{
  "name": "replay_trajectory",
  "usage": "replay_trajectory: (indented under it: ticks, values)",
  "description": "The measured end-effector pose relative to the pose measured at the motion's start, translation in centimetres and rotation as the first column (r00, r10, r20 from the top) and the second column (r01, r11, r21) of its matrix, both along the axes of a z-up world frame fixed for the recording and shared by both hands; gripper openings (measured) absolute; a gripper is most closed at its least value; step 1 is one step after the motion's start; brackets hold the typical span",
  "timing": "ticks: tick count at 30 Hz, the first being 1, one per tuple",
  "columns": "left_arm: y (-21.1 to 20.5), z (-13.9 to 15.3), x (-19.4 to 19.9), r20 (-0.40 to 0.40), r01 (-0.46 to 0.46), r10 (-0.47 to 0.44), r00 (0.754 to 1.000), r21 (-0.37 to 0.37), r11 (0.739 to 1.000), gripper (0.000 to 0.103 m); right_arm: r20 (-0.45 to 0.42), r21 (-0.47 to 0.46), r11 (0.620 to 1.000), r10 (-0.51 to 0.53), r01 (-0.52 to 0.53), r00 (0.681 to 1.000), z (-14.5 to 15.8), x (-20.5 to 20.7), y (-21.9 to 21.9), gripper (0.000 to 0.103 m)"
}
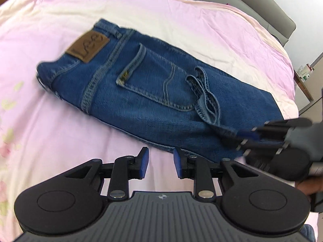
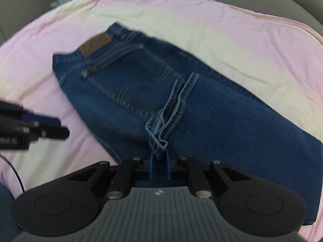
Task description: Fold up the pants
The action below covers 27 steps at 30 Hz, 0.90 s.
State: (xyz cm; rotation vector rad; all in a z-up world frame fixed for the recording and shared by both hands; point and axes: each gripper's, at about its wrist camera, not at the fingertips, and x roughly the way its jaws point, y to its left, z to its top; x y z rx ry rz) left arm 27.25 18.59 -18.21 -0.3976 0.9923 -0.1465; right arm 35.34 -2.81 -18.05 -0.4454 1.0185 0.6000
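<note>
Blue jeans lie folded on a pink bedsheet, back pocket and brown leather patch facing up, leg hems doubled onto the seat. My left gripper is open and empty, hovering over the sheet at the jeans' near edge. My right gripper is shut on the jeans' hem cuffs, holding the folded legs over the seat. In the left wrist view the right gripper shows at the right edge on the denim. In the right wrist view the jeans fill the middle.
The pink sheet covers a bed with a grey headboard at the back. The left gripper shows at the left in the right wrist view. A cable runs over the sheet at lower left.
</note>
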Motion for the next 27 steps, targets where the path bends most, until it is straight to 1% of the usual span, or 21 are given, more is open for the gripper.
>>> replay_trajectory:
  ticks: [1, 3, 4, 5, 6, 8, 10, 12, 14, 16, 19, 20, 24, 27]
  values:
    - [0.0, -0.2, -0.1, -0.003, 0.001, -0.001, 1.0, -0.005, 1.0, 0.031, 0.013, -0.033, 0.999, 0.037, -0.036, 0.999, -0.9, -0.6, 0.5, 0.009]
    - [-0.1, -0.3, -0.2, -0.006, 0.004, -0.004, 1.0, -0.007, 1.0, 0.031, 0.043, -0.08, 0.992, 0.096, -0.093, 0.994, -1.7, -1.1, 0.9, 0.01]
    - [-0.2, -0.2, -0.2, -0.005, 0.009, -0.009, 1.0, -0.011, 1.0, 0.031, 0.042, -0.087, 0.991, 0.106, -0.102, 0.994, -2.0, -1.0, 1.0, 0.011]
    - [-0.2, -0.1, 0.0, -0.005, 0.013, -0.013, 1.0, -0.019, 1.0, 0.031, 0.026, -0.087, 0.991, 0.108, -0.105, 0.994, -1.9, -0.5, 1.1, 0.015]
    - [-0.2, 0.0, 0.2, -0.003, 0.017, -0.017, 1.0, -0.028, 0.999, 0.031, 0.003, -0.08, 0.99, 0.118, -0.117, 0.993, -2.0, -0.2, 1.0, 0.018]
    - [-0.1, 0.2, 0.4, -0.001, 0.03, -0.03, 1.0, -0.052, 0.998, 0.033, -0.021, -0.066, 0.987, 0.147, -0.148, 0.989, -1.9, -0.2, 1.2, 0.03]
    - [-0.1, 0.3, 0.9, -0.003, 0.039, -0.039, 0.999, -0.069, 0.997, 0.035, -0.048, -0.043, 0.985, 0.166, -0.168, 0.985, -1.3, -0.5, 0.9, 0.037]
    - [-0.1, 0.3, 1.5, -0.002, 0.044, -0.045, 0.999, -0.101, 0.994, 0.036, -0.091, 0.004, 0.986, 0.165, -0.165, 0.982, -0.7, -0.3, 0.4, 0.035]
    - [0.1, 0.2, 2.2, -0.002, 0.037, -0.037, 0.999, -0.139, 0.99, 0.041, -0.119, 0.053, 0.989, 0.145, -0.14, 0.982, 0.3, -0.2, -0.6, 0.036]
    - [0.2, 0.3, 3.0, -0.005, 0.02, -0.021, 1.0, -0.165, 0.986, 0.044, -0.106, 0.075, 0.992, 0.105, -0.097, 0.989, 1.3, 0.1, -1.9, 0.036]
    - [-0.4, 0.3, 4.6, -0.013, 0.018, -0.02, 1.0, -0.171, 0.985, 0.044, -0.087, 0.135, 0.991, 0.034, -0.022, 0.996, 2.3, 1.3, -3.8, 0.036]
    - [-0.6, 0.3, 5.1, -0.015, 0.008, -0.01, 1.0, -0.174, 0.985, 0.044, -0.094, 0.158, 0.987, 0.008, 0.007, 0.996, 2.6, 1.9, -4.4, 0.036]
    - [-0.9, -0.1, 6.8, -0.023, -0.038, 0.035, 0.999, -0.201, 0.979, 0.044, -0.131, 0.242, 0.962, -0.098, 0.128, 0.987, 2.2, 4.8, -4.5, 0.035]
    - [-1.0, -0.3, 7.5, -0.025, -0.058, 0.054, 0.998, -0.201, 0.978, 0.044, -0.18, 0.29, 0.94, -0.133, 0.181, 0.975, 1.1, 6.9, -3.4, 0.035]
